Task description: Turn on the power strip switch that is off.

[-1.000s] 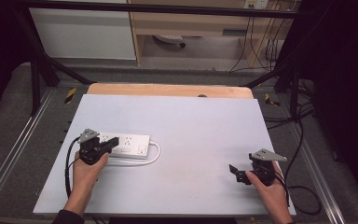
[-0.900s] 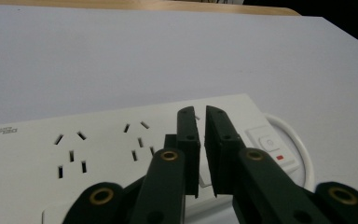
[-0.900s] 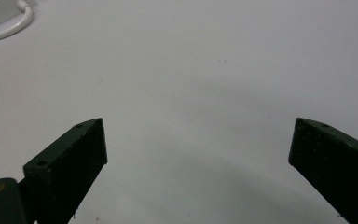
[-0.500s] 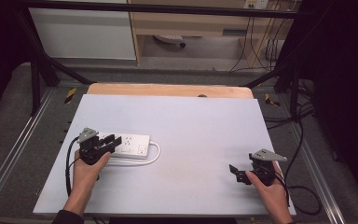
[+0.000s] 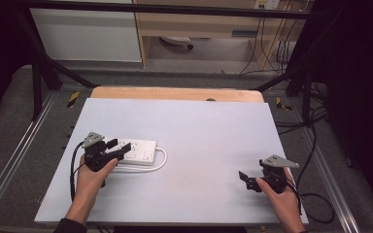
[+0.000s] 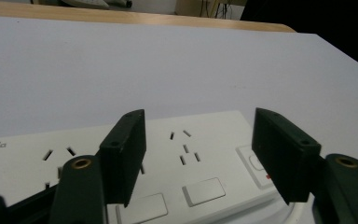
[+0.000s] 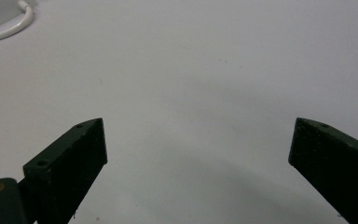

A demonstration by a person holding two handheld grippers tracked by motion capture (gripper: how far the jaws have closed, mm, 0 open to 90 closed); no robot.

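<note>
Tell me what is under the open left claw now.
Under the left claw lies a white power strip on the pale table. Its sockets and switches show between the jaws. The jaws cover part of its face, and its near edge is cut off.

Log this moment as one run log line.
left gripper: open above white plastic power strip | right gripper: open, over bare white table

Obstacle: power strip (image 5: 135, 152) with its looped cord (image 5: 159, 162), lying on the counter's (image 5: 199, 131) left side, under my left claw (image 6: 200, 154).
Left claw: jaws spread over the strip's sockets.
Right claw (image 5: 248, 178): jaws wide, bare counter ahead.
Free room: centre, far side and right of the counter.
</note>
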